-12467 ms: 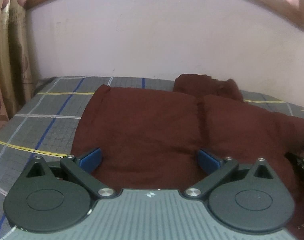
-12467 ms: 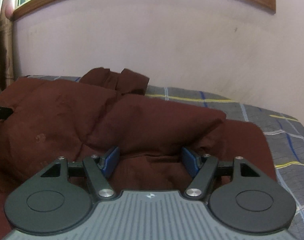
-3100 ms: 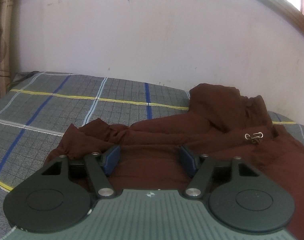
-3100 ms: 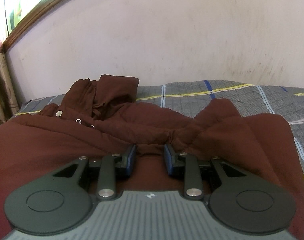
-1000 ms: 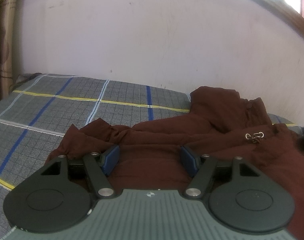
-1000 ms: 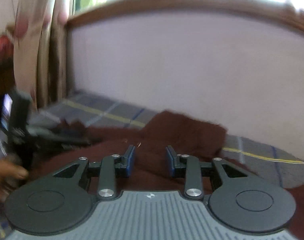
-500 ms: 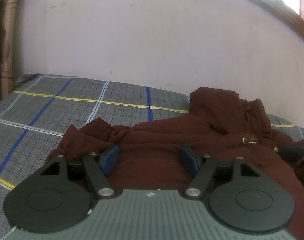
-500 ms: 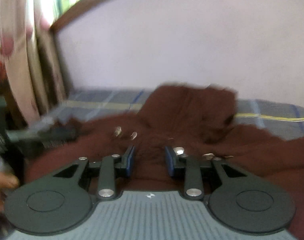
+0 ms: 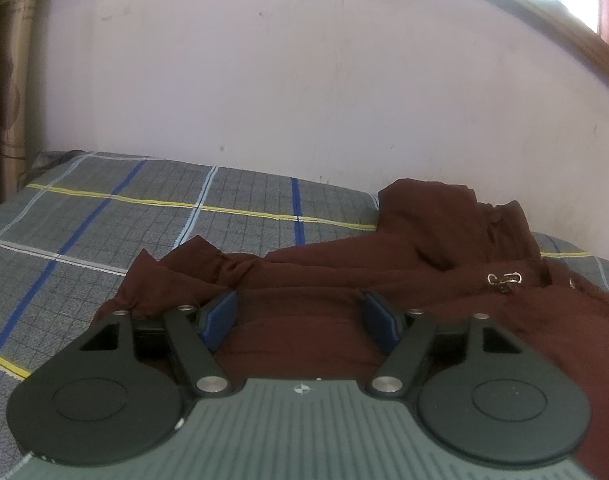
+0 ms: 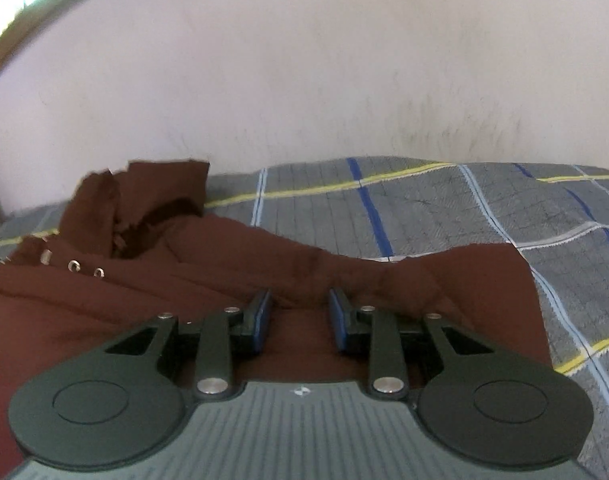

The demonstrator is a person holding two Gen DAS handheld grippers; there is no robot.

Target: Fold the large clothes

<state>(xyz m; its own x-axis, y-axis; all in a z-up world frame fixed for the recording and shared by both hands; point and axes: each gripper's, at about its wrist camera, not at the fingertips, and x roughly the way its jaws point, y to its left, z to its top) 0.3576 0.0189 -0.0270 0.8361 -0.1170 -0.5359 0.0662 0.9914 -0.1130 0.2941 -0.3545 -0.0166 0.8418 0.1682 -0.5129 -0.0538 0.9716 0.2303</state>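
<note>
A dark maroon hooded garment (image 9: 344, 272) lies bunched on a grey plaid bedsheet (image 9: 104, 216). Its hood (image 9: 452, 220) rests near the wall, with metal eyelets (image 9: 504, 279) on the front. My left gripper (image 9: 300, 312) is open, low over the garment's left part, with cloth between its blue pads, which do not grip it. In the right wrist view the garment (image 10: 224, 264) spreads left and the hood (image 10: 144, 196) is at the far left. My right gripper (image 10: 299, 316) is partly open, low over the right part, holding nothing.
A pale pink wall (image 9: 304, 80) runs close behind the bed. A patterned curtain (image 9: 8, 80) hangs at the far left. The sheet (image 10: 504, 216) lies bare to the right of the garment and to the left of it in the left wrist view.
My right gripper has swung from facing left, toward the curtain and the other gripper, back over the garment's right part. My left gripper has barely moved and stays open.
</note>
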